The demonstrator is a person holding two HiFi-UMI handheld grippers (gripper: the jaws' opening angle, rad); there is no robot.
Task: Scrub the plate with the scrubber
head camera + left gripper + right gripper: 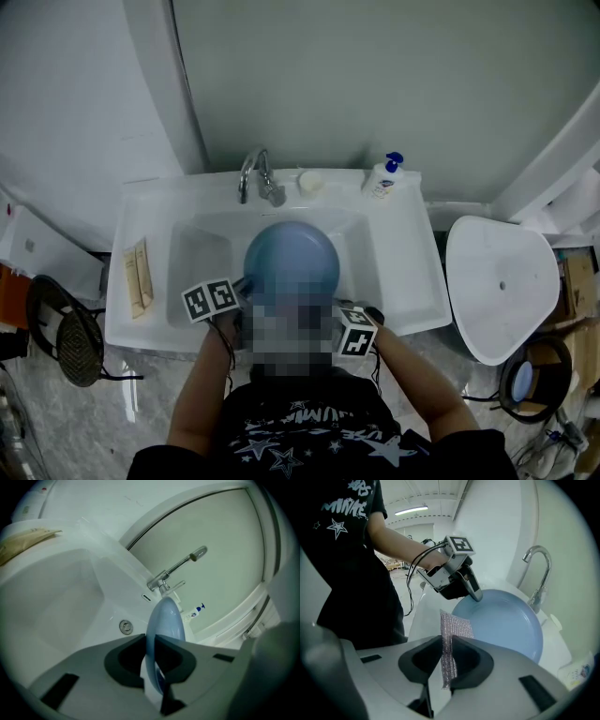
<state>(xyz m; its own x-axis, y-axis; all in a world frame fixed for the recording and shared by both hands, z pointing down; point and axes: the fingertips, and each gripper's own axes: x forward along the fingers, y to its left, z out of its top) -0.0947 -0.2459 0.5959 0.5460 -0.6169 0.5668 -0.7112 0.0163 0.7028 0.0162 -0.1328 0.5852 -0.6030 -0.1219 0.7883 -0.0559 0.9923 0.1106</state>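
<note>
Left tool (150,637) pinched narrow on the rim of a round pale-blue plate (165,618), plate held above the white ceramic sink (197,253), right tool (446,638) clamped on a silvery mesh scrubber (457,624), scrubber near the plate's face

White block letters and stars ran across the black shirt (309,431), too broken up to read. The pump bottle (382,180) at the sink's (408,272) back edge wore a label, print illegible.

Pale grey-green wall (375,75) behind white basin counter (398,272), mottled grey floor (56,431).
</note>
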